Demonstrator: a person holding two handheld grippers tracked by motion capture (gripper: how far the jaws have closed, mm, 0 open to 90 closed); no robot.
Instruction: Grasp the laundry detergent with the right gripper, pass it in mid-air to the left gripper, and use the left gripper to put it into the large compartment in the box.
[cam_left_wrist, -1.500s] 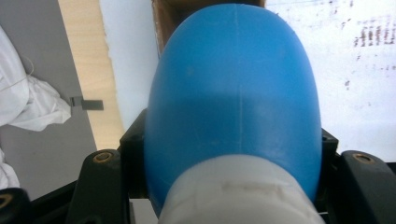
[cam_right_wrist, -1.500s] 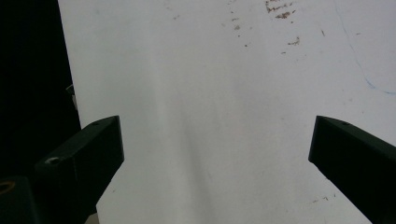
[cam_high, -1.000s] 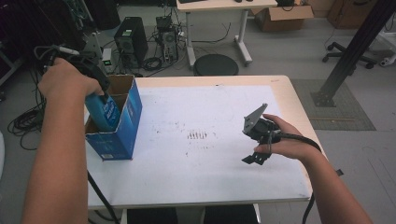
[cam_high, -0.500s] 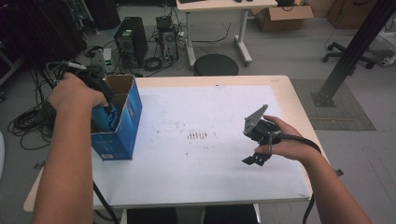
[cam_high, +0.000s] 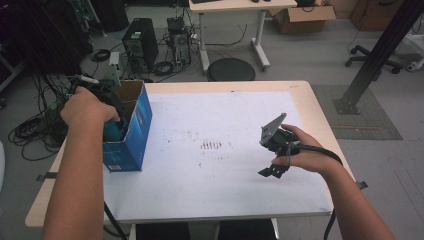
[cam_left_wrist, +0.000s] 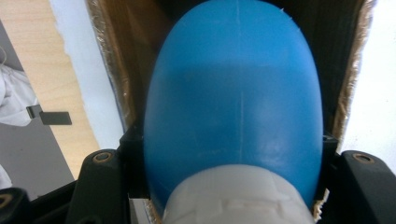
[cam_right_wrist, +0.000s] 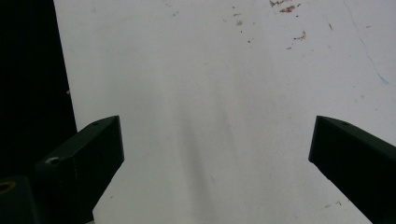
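Left gripper (cam_high: 114, 127) pinches blue bottle (cam_left_wrist: 233, 112), jaws pressed against its sides just above white cap (cam_left_wrist: 233, 198). Bottle hangs inside open blue cardboard box (cam_high: 131, 136) at table's (cam_high: 240, 86) left edge. Right gripper (cam_right_wrist: 217, 154) spread wide, nothing between jaws, resting over white mat (cam_high: 225, 190) near right side.

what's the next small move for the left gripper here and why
Probably ease lower, then open the jaws. The left gripper grips the blue bottle, which sits partly inside the open blue box, not visibly on its bottom. The right gripper is open over the white mat.
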